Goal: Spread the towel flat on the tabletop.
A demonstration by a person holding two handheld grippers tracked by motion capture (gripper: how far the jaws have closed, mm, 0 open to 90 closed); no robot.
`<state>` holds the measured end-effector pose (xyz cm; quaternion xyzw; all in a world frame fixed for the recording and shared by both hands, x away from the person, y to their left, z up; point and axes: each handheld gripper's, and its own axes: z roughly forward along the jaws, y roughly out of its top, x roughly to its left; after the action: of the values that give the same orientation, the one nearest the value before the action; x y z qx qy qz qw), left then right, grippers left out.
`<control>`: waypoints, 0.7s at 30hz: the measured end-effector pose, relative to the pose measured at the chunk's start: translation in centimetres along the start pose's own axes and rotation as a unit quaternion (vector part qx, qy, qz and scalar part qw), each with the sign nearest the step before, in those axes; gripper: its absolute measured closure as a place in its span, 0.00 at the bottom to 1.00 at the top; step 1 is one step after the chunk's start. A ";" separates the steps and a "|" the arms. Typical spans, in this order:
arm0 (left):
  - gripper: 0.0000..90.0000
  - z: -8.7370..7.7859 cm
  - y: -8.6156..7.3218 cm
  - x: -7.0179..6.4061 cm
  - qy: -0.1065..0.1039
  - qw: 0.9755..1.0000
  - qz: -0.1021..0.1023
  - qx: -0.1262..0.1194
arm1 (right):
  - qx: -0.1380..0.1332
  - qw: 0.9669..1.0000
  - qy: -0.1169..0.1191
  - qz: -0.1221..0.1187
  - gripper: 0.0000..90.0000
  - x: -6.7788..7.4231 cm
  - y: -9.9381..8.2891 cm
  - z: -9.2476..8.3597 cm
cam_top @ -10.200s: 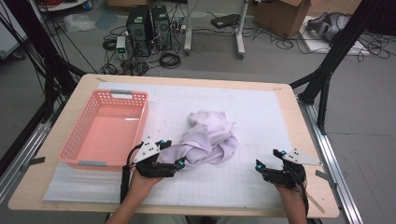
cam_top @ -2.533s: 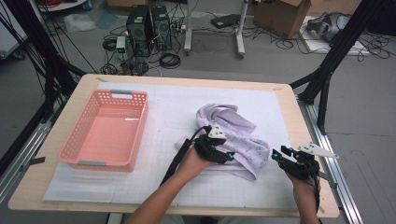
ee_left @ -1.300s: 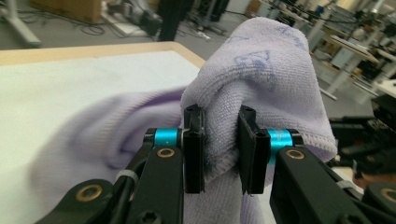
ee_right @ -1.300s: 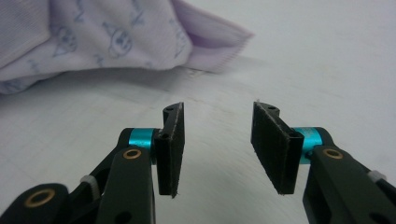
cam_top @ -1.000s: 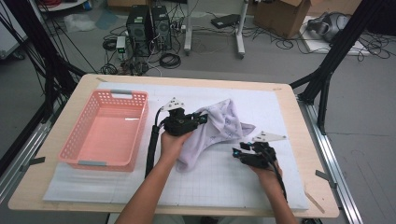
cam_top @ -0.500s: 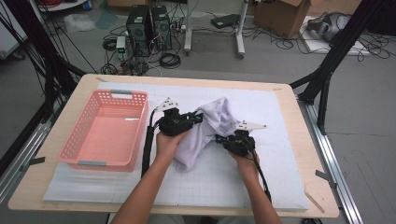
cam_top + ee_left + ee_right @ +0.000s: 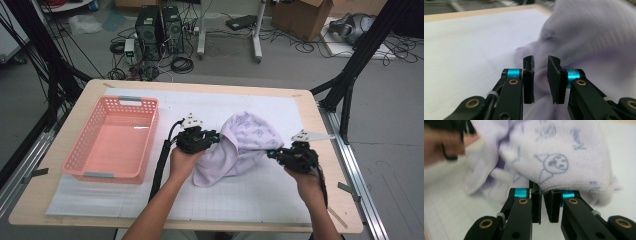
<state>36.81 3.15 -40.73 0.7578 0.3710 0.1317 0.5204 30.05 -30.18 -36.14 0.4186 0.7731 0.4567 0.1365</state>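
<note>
the right gripper [image 7: 545, 206] has just been closing, and its jaws are now nearly together, pinching the lower hem of the cloth [image 7: 554, 157] at the centre of the right gripper view. in the high view this gripper [image 7: 274, 154] sits right of centre, at the cloth's [image 7: 247, 140] right edge.

the left gripper [image 7: 540, 75] stands with a narrow gap between its jaws and a fold of cloth [image 7: 586, 42] in that gap; whether the pads press on it cannot be told from the blurred frame. in the high view it [image 7: 216, 137] meets the cloth's left edge just left of centre.

the cloth is pale lilac and hangs bunched between the two grippers, its lower part on the white mat [image 7: 250, 200]. it carries blue doodle prints, among them a small face with pointed ears; scribbles like letters are too blurred to read.

a pink basket [image 7: 95, 155] lies at the left of the high view, apart from the cloth.
</note>
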 end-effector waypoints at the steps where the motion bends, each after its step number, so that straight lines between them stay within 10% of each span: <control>1: 0.80 0.0 -0.2 0.2 -0.001 1.000 -0.008 0.003 | -0.006 1.000 -0.011 0.010 0.94 -0.2 0.5 -0.7; 6: 0.69 -0.9 -0.2 0.1 0.000 1.000 0.011 0.010 | -0.009 0.998 -0.055 0.017 0.93 -0.9 2.9 -0.9; 16: 0.60 -2.2 -1.7 -0.6 -0.040 0.998 0.031 0.026 | 0.026 0.998 -0.056 -0.007 0.90 0.1 5.2 7.9; 21: 0.59 -2.5 -3.1 -0.8 -0.067 0.997 0.035 0.032 | 0.056 0.993 -0.089 -0.056 0.83 0.5 4.4 9.5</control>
<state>33.46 4.92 -42.26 0.7937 0.3127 0.0868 0.5146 37.69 -23.17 -37.62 0.4209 0.8041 0.3656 0.2065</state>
